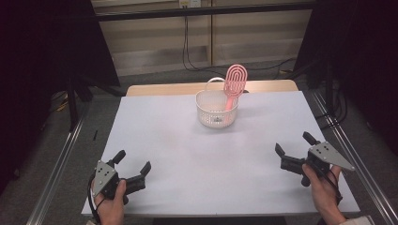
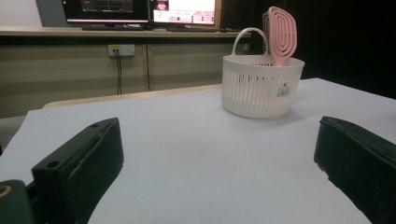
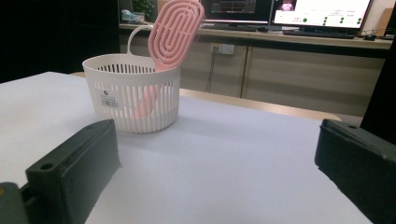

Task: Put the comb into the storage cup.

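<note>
Where the white counter nears its far edge: one pink hairbrush, oval slotted head up, handle down inside a white slatted basket with loop handle. Left gripper and right gripper: jaws wide apart, empty, near corners.

Lab workspace, monitors on a back counter, wall sockets, dangling cables
</note>
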Available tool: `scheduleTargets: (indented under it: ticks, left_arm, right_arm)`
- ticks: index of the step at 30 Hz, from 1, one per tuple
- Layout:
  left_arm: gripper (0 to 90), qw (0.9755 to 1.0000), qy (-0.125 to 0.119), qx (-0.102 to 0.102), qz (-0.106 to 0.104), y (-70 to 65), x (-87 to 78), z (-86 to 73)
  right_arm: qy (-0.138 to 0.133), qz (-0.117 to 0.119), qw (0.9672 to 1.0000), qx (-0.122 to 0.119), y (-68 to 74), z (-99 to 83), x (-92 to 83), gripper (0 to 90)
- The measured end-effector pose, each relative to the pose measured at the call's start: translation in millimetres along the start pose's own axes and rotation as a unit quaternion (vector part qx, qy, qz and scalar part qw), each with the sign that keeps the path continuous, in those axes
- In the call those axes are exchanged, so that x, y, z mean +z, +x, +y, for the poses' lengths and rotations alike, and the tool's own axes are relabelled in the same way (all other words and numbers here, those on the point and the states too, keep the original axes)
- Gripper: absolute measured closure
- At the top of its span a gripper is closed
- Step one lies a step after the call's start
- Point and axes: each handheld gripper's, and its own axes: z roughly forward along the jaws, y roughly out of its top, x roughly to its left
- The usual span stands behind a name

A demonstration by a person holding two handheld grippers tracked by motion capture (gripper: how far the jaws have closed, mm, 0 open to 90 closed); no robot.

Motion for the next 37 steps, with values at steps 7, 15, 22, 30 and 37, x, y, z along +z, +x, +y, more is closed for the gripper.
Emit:
scheduleTargets:
  ticks: [7, 15, 22, 30, 37]
  left_arm:
    - [1.5, 1.0000, 0.004, 0.005, -0.006, -1.8, -0.1, -0.7]
    - [1.5, 1.0000, 0.003, 0.001, -0.004, -1.9, -0.5, -0.8]
    - [1.5, 1.0000, 0.004, 0.003, -0.007, -3.0, -0.6, -2.4]
    - [1.4, 1.0000, 0.001, -0.002, -0.004, 0.0, 2.1, -1.2]
    - [1.4, 1.0000, 0.006, 0.002, -0.006, 0.7, 2.9, -1.4]
  right_arm:
    - [-0.011, 0.001, 0.9999, 0.002, -1.7, -2.8, -10.4, 0.0]
    - [-0.001, 0.003, 1.0000, -0.001, -5.3, -10.7, -21.5, 0.0]
    - [0.005, 0.004, 1.0000, -0.003, -4.6, -17.5, -30.5, 0.0]
    - [0.000, 0.015, 0.9999, -0.008, -1.7, -18.3, -23.0, 0.0]
    - [0.007, 0.019, 0.9997, -0.012, 2.0, -19.9, -12.6, 0.0]
